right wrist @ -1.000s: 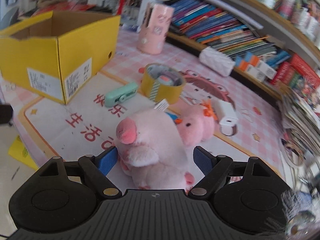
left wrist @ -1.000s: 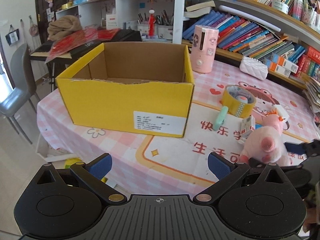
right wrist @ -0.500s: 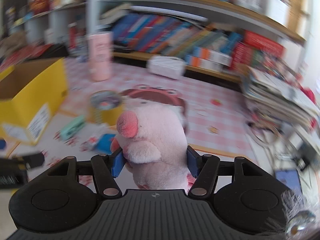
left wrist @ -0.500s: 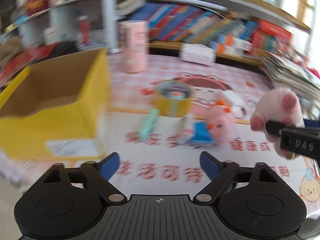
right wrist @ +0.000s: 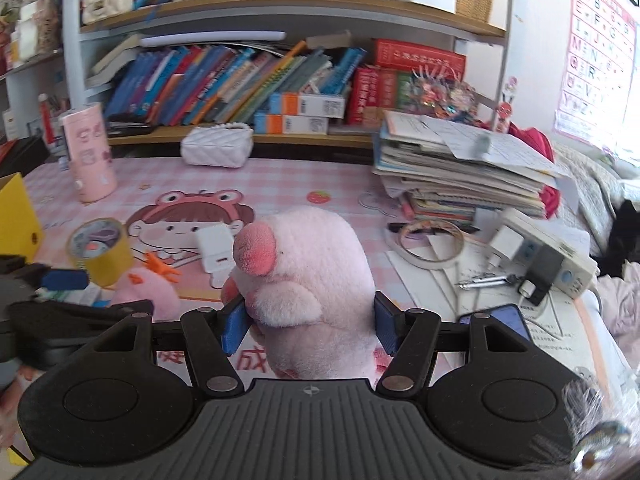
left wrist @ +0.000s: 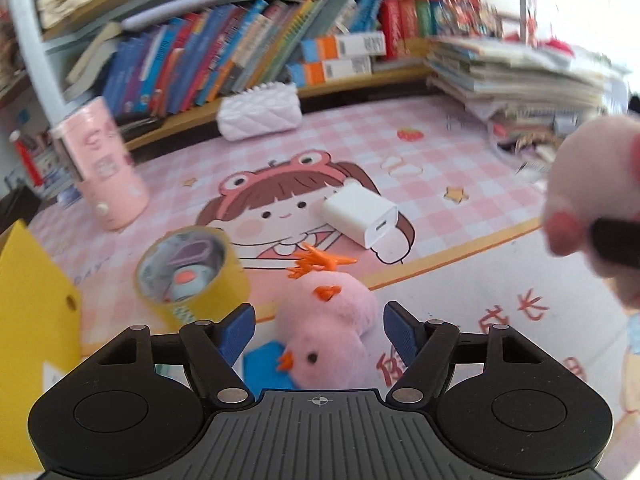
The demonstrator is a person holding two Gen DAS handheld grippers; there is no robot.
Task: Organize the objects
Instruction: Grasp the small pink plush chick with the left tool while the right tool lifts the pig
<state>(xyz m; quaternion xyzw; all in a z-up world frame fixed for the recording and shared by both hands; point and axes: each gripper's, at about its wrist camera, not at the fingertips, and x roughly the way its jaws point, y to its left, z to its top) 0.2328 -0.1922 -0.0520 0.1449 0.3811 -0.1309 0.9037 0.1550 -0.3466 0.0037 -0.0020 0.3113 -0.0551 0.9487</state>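
My right gripper (right wrist: 306, 328) is shut on a pink plush pig (right wrist: 308, 268) and holds it above the table; the pig also shows at the right edge of the left wrist view (left wrist: 592, 192). My left gripper (left wrist: 320, 330) is open, its fingers on either side of a small pink plush chick (left wrist: 328, 328) with an orange crest that lies on the table beside a blue item (left wrist: 266, 364). The chick also shows in the right wrist view (right wrist: 146, 288). The yellow cardboard box (left wrist: 28, 320) stands at the left edge.
A yellow tape roll (left wrist: 188, 272), a white charger (left wrist: 360, 216), a pink tumbler (left wrist: 104, 168) and a white quilted pouch (left wrist: 260, 112) sit on the pink mat. A bookshelf (right wrist: 280, 76) runs behind. A paper stack (right wrist: 460, 168), tape ring (right wrist: 430, 240) and power strip (right wrist: 544, 252) crowd the right.
My right gripper closed on the pig and lifted it off the table. My left gripper swung right, away from the box, and came down around the pink chick.
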